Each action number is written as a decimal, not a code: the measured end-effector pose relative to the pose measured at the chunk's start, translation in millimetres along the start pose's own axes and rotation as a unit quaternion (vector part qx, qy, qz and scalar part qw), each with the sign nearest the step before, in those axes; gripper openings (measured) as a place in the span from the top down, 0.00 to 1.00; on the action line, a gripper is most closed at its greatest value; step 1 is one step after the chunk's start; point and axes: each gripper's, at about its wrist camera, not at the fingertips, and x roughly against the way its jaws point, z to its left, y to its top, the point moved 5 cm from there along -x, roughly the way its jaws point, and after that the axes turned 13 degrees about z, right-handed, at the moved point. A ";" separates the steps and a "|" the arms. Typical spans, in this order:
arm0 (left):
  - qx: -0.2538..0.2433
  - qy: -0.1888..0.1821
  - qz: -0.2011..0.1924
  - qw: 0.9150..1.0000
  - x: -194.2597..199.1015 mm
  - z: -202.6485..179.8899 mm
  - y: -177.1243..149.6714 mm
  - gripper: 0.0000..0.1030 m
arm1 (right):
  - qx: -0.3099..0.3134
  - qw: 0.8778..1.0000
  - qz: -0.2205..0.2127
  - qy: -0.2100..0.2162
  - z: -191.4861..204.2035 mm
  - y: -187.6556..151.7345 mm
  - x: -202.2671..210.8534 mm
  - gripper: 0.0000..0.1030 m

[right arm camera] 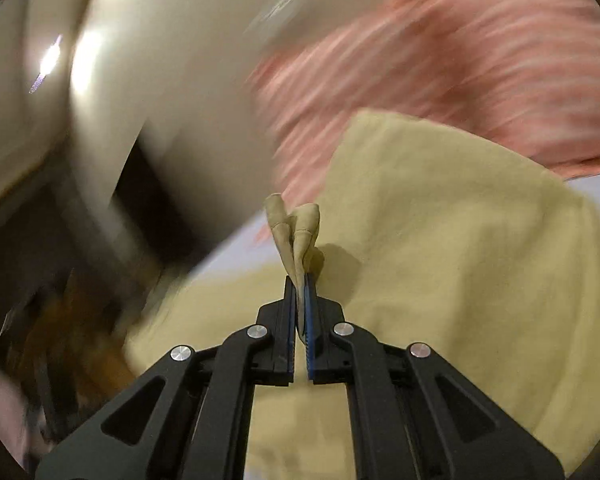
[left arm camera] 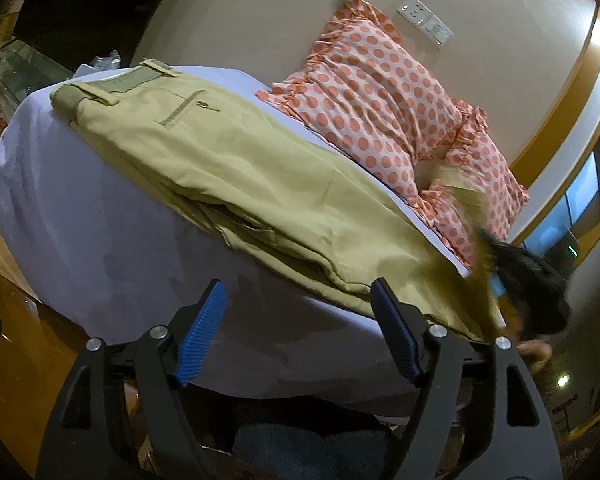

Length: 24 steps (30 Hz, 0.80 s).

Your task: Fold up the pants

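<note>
In the left wrist view, the khaki cotton pants (left arm camera: 236, 176) are seen laid lengthwise across a bed covered with a pale lavender sheet (left arm camera: 80, 216). The waistband with its darker green lining lies at the far end, and a welt pocket with a small brass button faces up. One leg is stacked on the other, with rumpled layers showing along the near edge. Just beyond the pants, an orange polka-dot ruffled pillow (left arm camera: 384, 112) is propped against the beige wall, where a white socket plate (left arm camera: 424, 20) is mounted. The left hand-held gripper (left arm camera: 298, 332) is held above the near edge of the bed, its blue-padded fingers spread wide with nothing between them. At the right edge, the leg ends of the pants are seen lifted and blurred.

In the right wrist view, the right hand-held gripper (right arm camera: 300, 316) is seen clamped tight on a bunched fold of the khaki pants (right arm camera: 440, 248), which sticks up past the fingertips. The surroundings are smeared by blur; the pink pillow (right arm camera: 440, 80) is only streaks.
</note>
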 end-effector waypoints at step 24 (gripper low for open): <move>0.063 -0.040 0.010 0.997 -11.5 12.7 46.9 0.14 | -0.047 0.998 -0.008 0.028 -5.7 -20.6 3.2 0.15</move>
